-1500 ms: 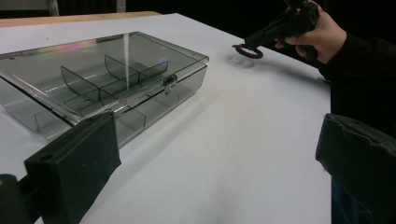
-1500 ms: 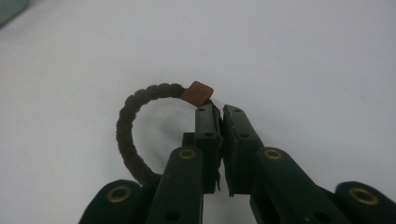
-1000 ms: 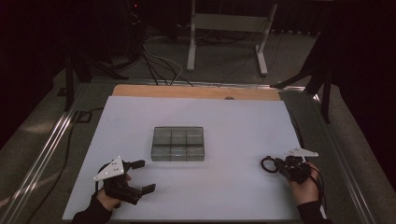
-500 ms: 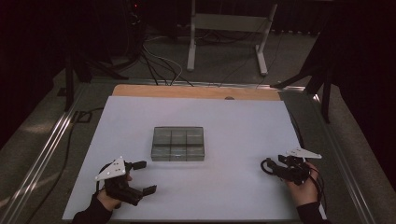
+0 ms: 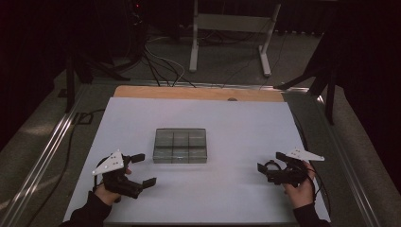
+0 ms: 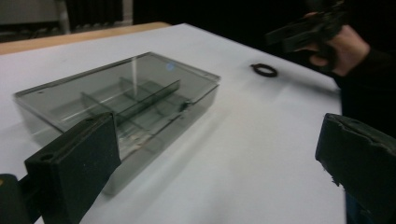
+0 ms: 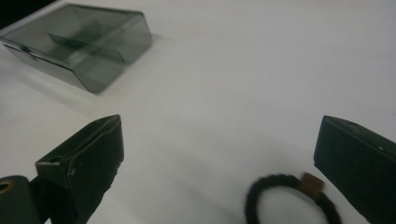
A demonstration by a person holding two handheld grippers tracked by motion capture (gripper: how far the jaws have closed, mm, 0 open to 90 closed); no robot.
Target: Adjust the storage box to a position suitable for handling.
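Note:
A clear grey compartment box (image 5: 179, 145) with its lid down sits mid-table; it also lies ahead of the left gripper (image 6: 121, 102) and far left of the right gripper (image 7: 79, 42). A black hair tie (image 7: 289, 198) with a small brown clasp lies flat on the white sheet, between the right gripper's jaws and near the right one. My right gripper (image 5: 269, 161) (image 7: 215, 158) has just been opening its jaws and is open, its pads clear of the tie. My left gripper (image 5: 144, 169) (image 6: 210, 158) is open and holds nothing, front left of the box. From there the hair tie (image 6: 264, 70) lies just below the right gripper (image 6: 308, 30).
A white sheet (image 5: 236, 118) covers the table, with a wooden strip (image 5: 198, 92) along the far edge. Metal rails (image 5: 52, 146) run down both sides. A stand's legs (image 5: 227, 42) and cables lie on the floor behind.
The right gripper's jaws have spread from shut to wide open, and that hand has shifted slightly. The left gripper and the box have stayed put.

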